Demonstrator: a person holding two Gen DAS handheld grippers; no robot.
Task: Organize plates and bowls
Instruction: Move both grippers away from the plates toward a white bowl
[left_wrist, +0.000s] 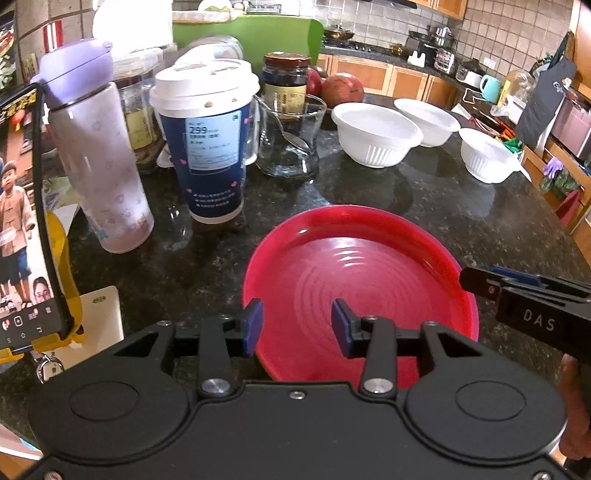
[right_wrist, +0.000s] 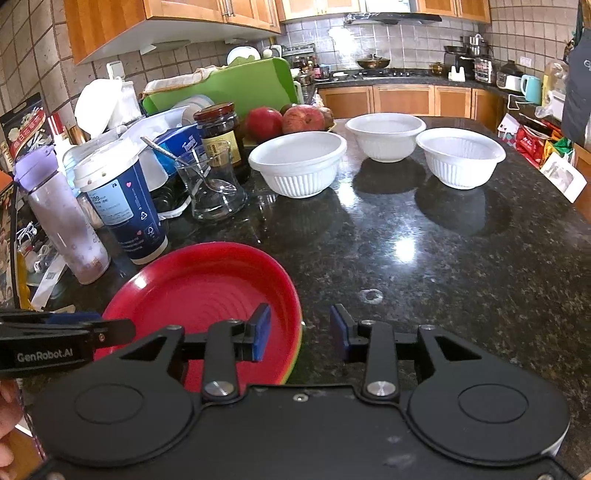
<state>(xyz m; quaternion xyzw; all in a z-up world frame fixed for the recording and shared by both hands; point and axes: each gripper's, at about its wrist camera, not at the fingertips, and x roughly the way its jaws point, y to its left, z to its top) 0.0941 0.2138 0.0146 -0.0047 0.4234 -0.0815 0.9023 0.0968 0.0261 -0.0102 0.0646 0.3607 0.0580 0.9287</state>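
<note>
Lying flat on counter (right_wrist: 424, 258): red plate (left_wrist: 354, 273).

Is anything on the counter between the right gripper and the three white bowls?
Nothing visible. Bare dark granite counter lies between the open right gripper and the three white ribbed plastic bowls. The red round plate sits left of that path.
</note>
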